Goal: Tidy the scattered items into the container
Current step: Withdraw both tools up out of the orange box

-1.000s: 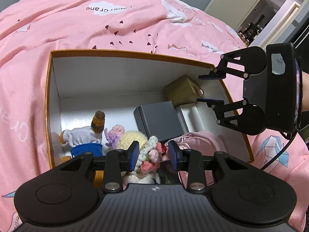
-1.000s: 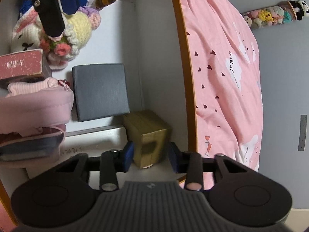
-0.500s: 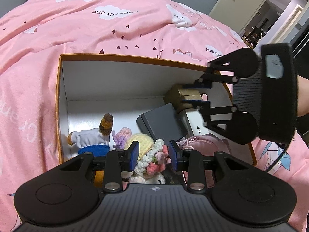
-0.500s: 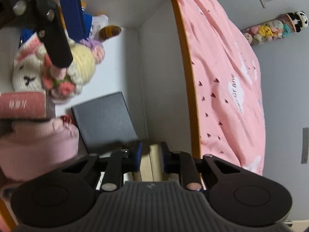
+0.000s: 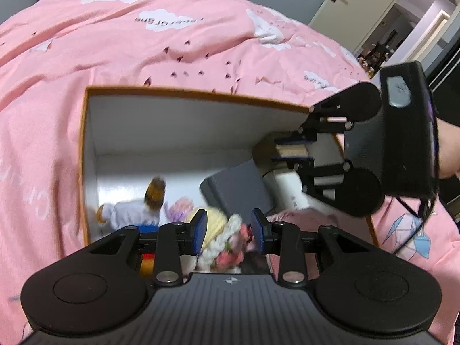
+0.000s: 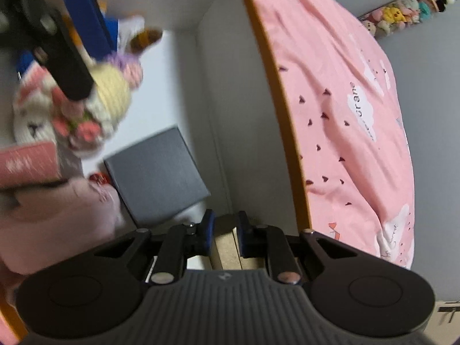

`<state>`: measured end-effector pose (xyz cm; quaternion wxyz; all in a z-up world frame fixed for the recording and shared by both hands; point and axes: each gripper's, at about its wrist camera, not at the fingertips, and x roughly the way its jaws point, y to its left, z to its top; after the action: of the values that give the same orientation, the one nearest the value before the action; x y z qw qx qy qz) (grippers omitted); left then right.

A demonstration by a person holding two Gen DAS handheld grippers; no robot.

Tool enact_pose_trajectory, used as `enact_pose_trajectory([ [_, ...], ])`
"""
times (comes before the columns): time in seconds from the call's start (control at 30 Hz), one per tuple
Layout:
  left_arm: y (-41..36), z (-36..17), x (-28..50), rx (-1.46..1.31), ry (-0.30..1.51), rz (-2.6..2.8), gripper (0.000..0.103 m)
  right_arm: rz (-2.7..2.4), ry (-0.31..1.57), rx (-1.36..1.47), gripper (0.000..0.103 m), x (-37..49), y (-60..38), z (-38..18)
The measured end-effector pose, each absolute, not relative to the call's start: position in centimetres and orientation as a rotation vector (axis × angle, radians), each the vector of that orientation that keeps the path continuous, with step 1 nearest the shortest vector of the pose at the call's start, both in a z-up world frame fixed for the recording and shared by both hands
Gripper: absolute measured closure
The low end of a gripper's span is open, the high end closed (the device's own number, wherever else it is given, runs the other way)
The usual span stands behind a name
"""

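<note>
Two claws: both are working over the orange-rimmed box, the landmark for every place below.
Tan carton: the tan carton sits in the box's far right corner, against the white inner wall, with a white box just beside it on the near side.
Right claw: the right claw is directly over that corner; its jaws have just been closing, and the carton is between the blue pads, which now look pressed to its two sides.
Carton's lie: from the right wrist view its long edges run straight away from the claw, in line with the fingers, so the grip spans the short width.
Grey box: the grey box lies flat on the box floor, just beside the carton toward the middle, tilted a little.
Knitted doll: the knitted doll, yellow and white with pink flowers, is at the near wall of the box, below the left claw.
Left claw: the left claw hangs part open over the doll; whether the pads touch the wool I cannot tell.
Nearer hand: the right one, by far, is nearer the carton; the left is at the opposite, near side.
Bed: the pink duvet surrounds the box on all sides seen.
</note>
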<state>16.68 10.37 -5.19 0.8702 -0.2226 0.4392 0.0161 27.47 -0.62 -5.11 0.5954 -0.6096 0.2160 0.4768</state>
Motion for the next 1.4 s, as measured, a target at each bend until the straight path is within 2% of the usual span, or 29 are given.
enact_pose_trajectory([
  [0.53,11.5,-10.1,25.3,-0.610,1.107,0.080,0.067,1.056,0.489,-1.310,0.085,24.7,-6.1,-3.8],
  [0.67,10.7,-10.4,25.7,-0.602,1.095,0.064,0.070,1.044,0.497,-1.303,0.085,24.9,-7.2,-4.6],
  [1.03,9.5,-9.9,26.0,-0.569,1.072,0.063,0.070,1.012,0.560,-1.312,0.085,26.0,-6.2,-5.8],
  [1.23,8.8,-7.4,23.8,-0.513,0.981,0.091,0.070,0.998,0.539,-1.302,0.082,25.1,-6.2,-4.8],
  [1.4,7.7,-4.4,21.2,-0.458,0.874,0.099,0.070,0.932,0.501,-1.223,0.076,24.5,-6.8,-2.8],
])
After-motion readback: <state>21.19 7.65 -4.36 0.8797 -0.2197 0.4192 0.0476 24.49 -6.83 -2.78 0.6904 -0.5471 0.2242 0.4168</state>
